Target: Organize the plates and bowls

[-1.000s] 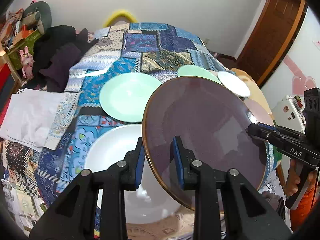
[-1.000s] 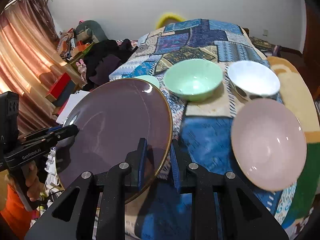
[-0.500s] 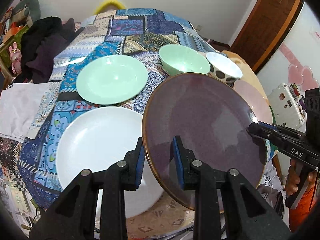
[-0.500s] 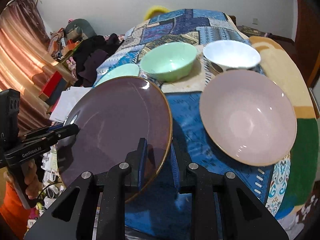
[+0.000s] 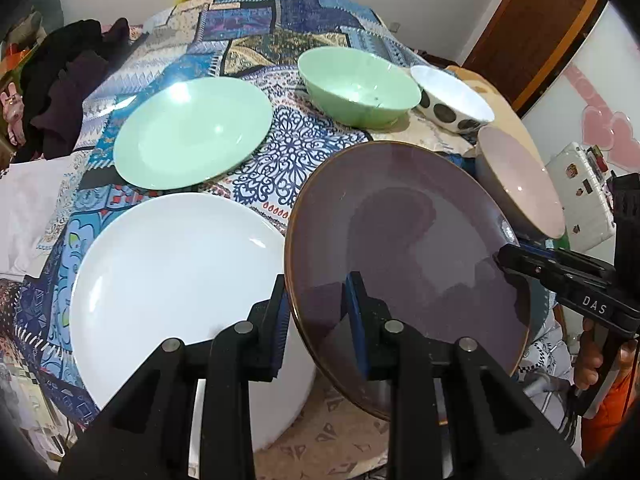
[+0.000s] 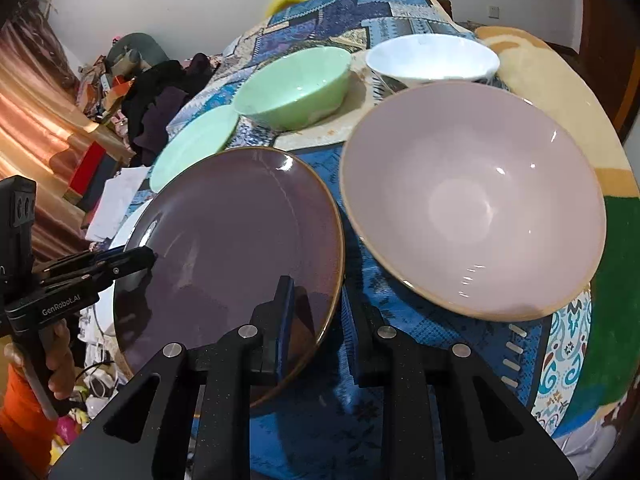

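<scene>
Both jaws are clamped on opposite rim edges of the purple plate (image 5: 404, 248), the left gripper (image 5: 316, 312) on one side and the right gripper (image 6: 316, 320) on the other, holding it tilted above the desk's near edge. Just beside it lies the white plate (image 5: 176, 280); the pink bowl (image 6: 472, 200) sits toward the right edge. Farther back rest the green plate (image 5: 192, 132), green bowl (image 5: 356, 84) and spotted bowl (image 5: 452, 100). Stacking plates seems the step in hand; next likely calls for levelling the purple plate over the white one and lowering evenly.
</scene>
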`<state>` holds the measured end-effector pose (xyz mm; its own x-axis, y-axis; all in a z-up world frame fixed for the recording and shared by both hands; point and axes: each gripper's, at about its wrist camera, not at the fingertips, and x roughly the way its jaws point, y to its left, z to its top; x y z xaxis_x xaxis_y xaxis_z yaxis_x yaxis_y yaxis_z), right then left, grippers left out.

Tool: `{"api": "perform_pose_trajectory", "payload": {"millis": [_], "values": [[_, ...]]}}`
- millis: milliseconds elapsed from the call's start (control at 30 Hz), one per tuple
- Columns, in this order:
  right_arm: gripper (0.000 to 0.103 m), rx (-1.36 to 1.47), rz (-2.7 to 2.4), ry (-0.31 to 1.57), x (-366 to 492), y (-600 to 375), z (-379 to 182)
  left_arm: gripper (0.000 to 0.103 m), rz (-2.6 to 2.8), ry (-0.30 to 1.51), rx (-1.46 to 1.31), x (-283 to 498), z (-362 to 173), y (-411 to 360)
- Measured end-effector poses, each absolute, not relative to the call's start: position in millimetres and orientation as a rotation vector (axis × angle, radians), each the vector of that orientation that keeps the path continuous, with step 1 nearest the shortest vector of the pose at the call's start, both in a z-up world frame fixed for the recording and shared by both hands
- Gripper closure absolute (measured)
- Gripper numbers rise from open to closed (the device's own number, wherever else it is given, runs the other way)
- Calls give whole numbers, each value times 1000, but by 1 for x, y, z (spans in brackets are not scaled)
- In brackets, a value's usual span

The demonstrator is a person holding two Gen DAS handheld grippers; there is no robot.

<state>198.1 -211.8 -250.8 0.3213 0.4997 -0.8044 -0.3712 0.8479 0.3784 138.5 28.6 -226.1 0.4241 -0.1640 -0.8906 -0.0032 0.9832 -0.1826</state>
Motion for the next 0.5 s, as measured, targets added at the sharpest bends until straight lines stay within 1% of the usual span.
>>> {"api": "perform_pose_trajectory", "payload": {"millis": [333,500], "values": [[82,146,554,1127,202,-220,-257,76,-118,1174,-162,150,-242,22],[81,92,551,1115,199,-216,-256,76,-121,1181,-165,152,-246,23]]}}
